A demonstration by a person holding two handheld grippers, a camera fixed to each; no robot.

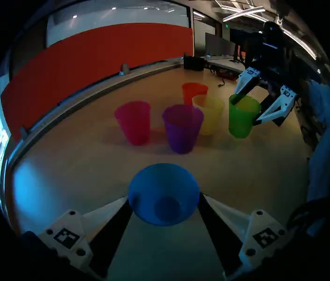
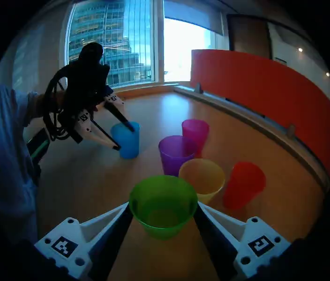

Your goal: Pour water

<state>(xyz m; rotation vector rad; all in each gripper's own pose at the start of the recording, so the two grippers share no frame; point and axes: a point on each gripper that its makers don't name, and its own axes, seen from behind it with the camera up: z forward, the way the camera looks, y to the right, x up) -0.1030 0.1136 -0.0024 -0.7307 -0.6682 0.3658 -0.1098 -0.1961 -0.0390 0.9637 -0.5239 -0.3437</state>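
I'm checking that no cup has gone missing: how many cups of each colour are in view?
blue cup: 1
green cup: 1
pink cup: 1
purple cup: 1
yellow cup: 1
red cup: 1
Total: 6 cups

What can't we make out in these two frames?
1. Water: blue cup in the left gripper view and green cup in the right gripper view are dim and tinted inside, so any water is unreadable.
2. Left gripper view: orange cup, lower part hidden behind yellow cup.
3. Right gripper view: pink cup, base hidden by purple cup.
4. Right gripper view: person beyond the sleeve is cut off by the edge.
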